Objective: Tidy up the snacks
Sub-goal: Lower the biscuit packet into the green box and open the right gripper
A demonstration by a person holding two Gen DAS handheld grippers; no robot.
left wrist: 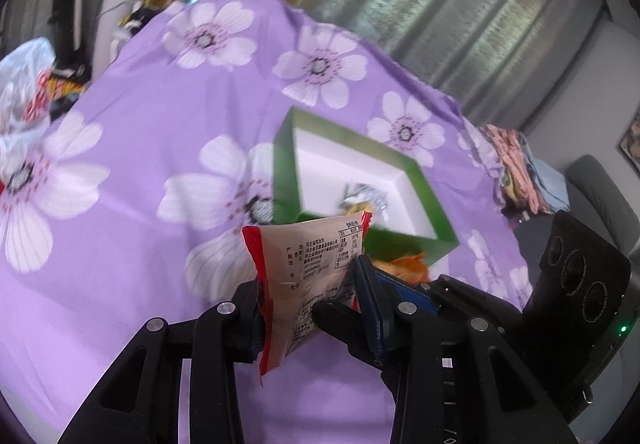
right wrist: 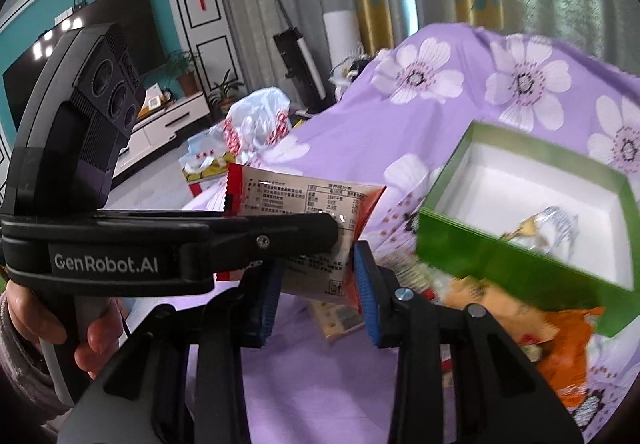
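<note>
The left tongs [left wrist: 306,308] pinch a red-edged snack packet [left wrist: 310,276] above the purple flowered cloth [left wrist: 140,132]. Beyond stands an open green box [left wrist: 424,180] holding one small wrapped sweet [left wrist: 366,200]. The right tongs [left wrist: 376,308] also touch the packet.

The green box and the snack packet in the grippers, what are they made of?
The green box looks like cardboard: stiff straight walls, matte white inside, slightly glossy green outside. The snack packet looks like thin plastic film: it crinkles, shines in the right wrist view, and has a zigzag-cut red end. It sits between both the left gripper and right gripper.
</note>
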